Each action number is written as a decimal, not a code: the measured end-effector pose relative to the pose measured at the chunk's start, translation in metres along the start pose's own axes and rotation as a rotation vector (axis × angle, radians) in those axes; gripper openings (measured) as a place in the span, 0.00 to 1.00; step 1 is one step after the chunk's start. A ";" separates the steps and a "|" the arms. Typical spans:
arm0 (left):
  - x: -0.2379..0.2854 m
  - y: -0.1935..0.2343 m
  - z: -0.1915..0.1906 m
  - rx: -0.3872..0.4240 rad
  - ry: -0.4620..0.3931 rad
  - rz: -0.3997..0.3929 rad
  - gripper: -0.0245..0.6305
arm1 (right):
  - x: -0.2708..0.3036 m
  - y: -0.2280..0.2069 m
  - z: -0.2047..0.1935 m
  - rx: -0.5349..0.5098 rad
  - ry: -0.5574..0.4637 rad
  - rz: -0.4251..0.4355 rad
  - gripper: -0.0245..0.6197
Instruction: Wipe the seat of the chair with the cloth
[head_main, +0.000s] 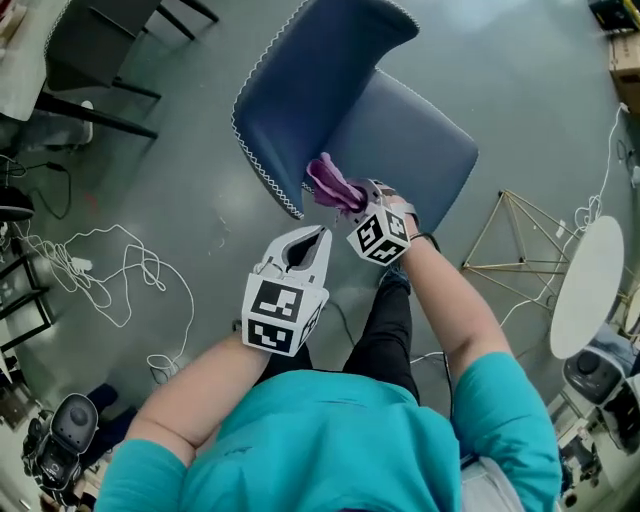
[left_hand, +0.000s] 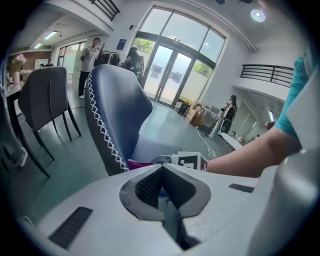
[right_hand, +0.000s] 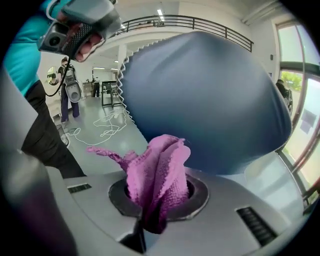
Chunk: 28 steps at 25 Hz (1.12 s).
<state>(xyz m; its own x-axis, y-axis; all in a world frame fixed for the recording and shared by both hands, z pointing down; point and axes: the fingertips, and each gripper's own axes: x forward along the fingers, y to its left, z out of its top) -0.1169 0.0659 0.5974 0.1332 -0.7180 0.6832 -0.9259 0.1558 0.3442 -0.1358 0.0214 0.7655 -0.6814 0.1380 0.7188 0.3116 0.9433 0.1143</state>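
The right claw (right_hand: 151, 216) is clamped on a bunched purple terry cloth (right_hand: 159, 172), whose folds stand up out of the jaws, with one thin corner trailing off to the side. In the head view, the cloth sits at the lower corner of the backrest (head_main: 305, 85) of a blue-grey upholstered chair (head_main: 350, 120), right where the backrest meets the seat (head_main: 410, 150). No view shows whether the fabric actually touches the upholstery. The right gripper view looks past the cloth straight onto the curved blue backrest, which has white zigzag stitching running along its edge.

The left claw (left_hand: 163, 198) has its jaws pressed together with nothing between them. It hangs just beside the right one, nearer the person and off the chair's edge, over the grey floor (head_main: 200, 200). Its own view takes in the stitched side of the backrest, a strip of the purple cloth and the other gripper's marker cube.

A person in a teal short-sleeved shirt (head_main: 330, 440) holds both tools with forearms stretched forward.

On the floor to the left lie loops of white cable (head_main: 110, 270), and black-legged dark chairs (head_main: 90, 50) stand beyond them. To the right of the blue-grey chair are a gold wire frame (head_main: 510, 240) and a white oval board (head_main: 585, 285).
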 end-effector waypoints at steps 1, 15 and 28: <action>-0.006 0.005 -0.005 0.017 0.011 -0.015 0.04 | 0.013 0.004 0.003 0.002 0.010 -0.005 0.12; -0.011 0.106 -0.070 -0.067 0.045 0.082 0.04 | 0.103 0.021 -0.032 -0.142 0.215 -0.045 0.12; -0.001 0.073 -0.077 -0.108 0.052 0.110 0.04 | 0.089 0.029 -0.054 -0.179 0.256 -0.033 0.12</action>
<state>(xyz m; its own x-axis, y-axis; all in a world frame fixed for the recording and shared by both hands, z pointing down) -0.1574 0.1307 0.6715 0.0541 -0.6572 0.7518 -0.8929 0.3051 0.3310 -0.1519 0.0445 0.8702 -0.5113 0.0066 0.8594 0.4197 0.8745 0.2430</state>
